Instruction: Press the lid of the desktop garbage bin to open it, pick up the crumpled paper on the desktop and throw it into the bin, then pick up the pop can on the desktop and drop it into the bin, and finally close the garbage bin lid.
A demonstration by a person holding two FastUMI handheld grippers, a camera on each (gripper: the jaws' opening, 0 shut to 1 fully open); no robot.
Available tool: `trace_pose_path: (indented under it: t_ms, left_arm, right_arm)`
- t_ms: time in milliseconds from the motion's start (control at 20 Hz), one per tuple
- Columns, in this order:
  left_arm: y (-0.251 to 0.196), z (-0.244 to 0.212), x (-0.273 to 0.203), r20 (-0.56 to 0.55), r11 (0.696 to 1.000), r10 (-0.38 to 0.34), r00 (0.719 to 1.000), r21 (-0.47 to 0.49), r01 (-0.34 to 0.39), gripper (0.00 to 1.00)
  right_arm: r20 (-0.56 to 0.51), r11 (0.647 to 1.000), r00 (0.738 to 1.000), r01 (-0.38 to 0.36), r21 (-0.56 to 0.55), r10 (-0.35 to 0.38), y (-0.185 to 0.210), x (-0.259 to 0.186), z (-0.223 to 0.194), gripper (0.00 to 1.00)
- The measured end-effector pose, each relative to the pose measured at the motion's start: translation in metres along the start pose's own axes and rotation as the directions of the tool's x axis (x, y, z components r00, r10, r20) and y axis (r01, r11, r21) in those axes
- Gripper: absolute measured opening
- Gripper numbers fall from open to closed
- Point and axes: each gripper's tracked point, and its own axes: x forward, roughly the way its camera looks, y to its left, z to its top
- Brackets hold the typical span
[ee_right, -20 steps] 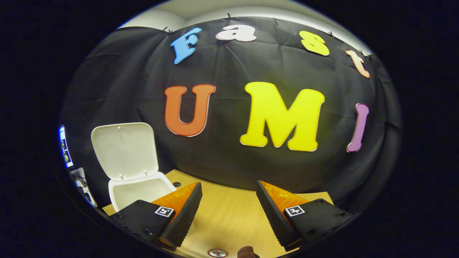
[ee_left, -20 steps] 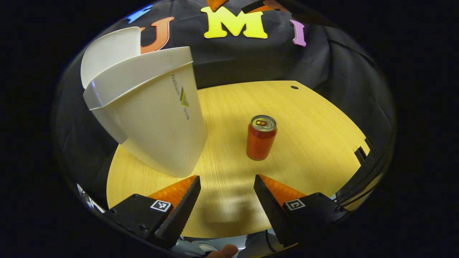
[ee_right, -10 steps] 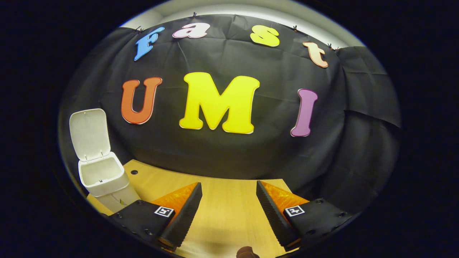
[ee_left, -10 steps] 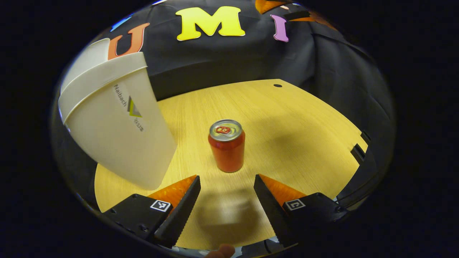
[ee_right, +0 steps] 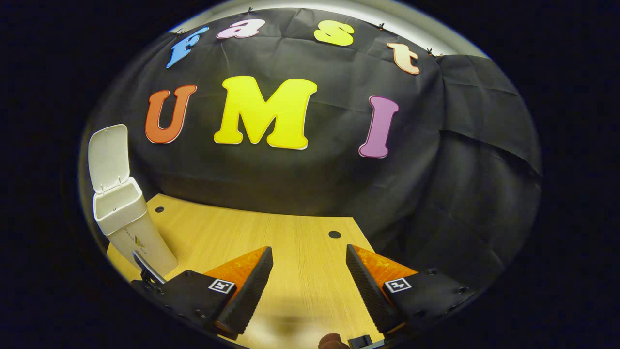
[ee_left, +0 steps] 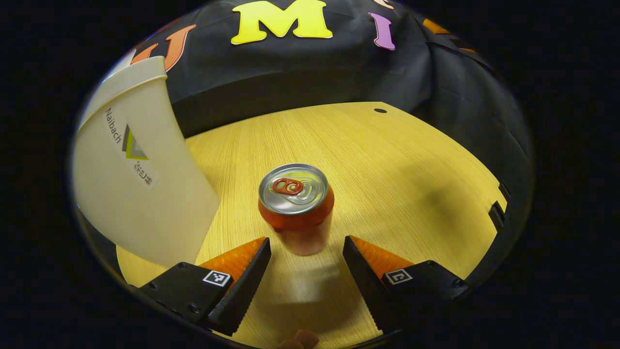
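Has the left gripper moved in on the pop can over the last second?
Yes. The left gripper has closed in on the pop can, which stands upright on the table beside the bin, just ahead of the open fingers.

Left gripper (ee_left: 306, 252) fingers standing spread, pop can (ee_left: 296, 206) sitting upright just ahead of gap, nothing between. White garbage bin (ee_left: 135, 169) crowding near left of can, narrow strip of tabletop (ee_left: 397, 165) lying between. Bare wood stretching right and behind can. Right gripper (ee_right: 309, 264) facing bare tabletop, bin with raised lid (ee_right: 107, 156) standing far left, black cloth wall (ee_right: 460, 169) closing off back.
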Motion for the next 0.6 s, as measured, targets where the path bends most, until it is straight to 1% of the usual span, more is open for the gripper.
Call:
trace_pose_path:
  t_ms: [200, 350, 450, 550, 600]
  left_arm:
    - [0.004, 0.004, 0.019, -0.005, 1.000, 0.003, 1.000, 0.009, -0.003, 0.99]
    - [0.006, 0.011, 0.028, 0.000, 1.000, 0.004, 1.000, 0.024, -0.004, 0.99]
    - [0.008, 0.011, 0.031, -0.001, 1.000, 0.010, 1.000, 0.030, -0.010, 0.99]
    - [0.004, 0.010, 0.032, -0.001, 1.000, 0.007, 1.000, 0.024, -0.007, 0.98]
    - [0.003, 0.011, 0.031, 0.002, 1.000, 0.005, 1.000, 0.021, -0.005, 0.95]
  right_arm:
    - [-0.028, 1.000, 1.000, 0.004, -0.016, -0.004, 0.001, 0.006, -0.008, 0.96]
    - [-0.043, 0.999, 0.999, -0.008, -0.036, 0.007, 0.007, 0.008, -0.011, 0.96]
    - [-0.042, 0.999, 0.999, 0.006, -0.049, -0.008, 0.004, 0.009, -0.013, 0.96]
    - [-0.044, 0.999, 0.999, -0.002, -0.039, 0.000, 0.006, 0.010, -0.014, 0.96]
    - [-0.047, 0.999, 0.999, -0.005, -0.035, 0.004, 0.006, 0.009, -0.017, 0.96]
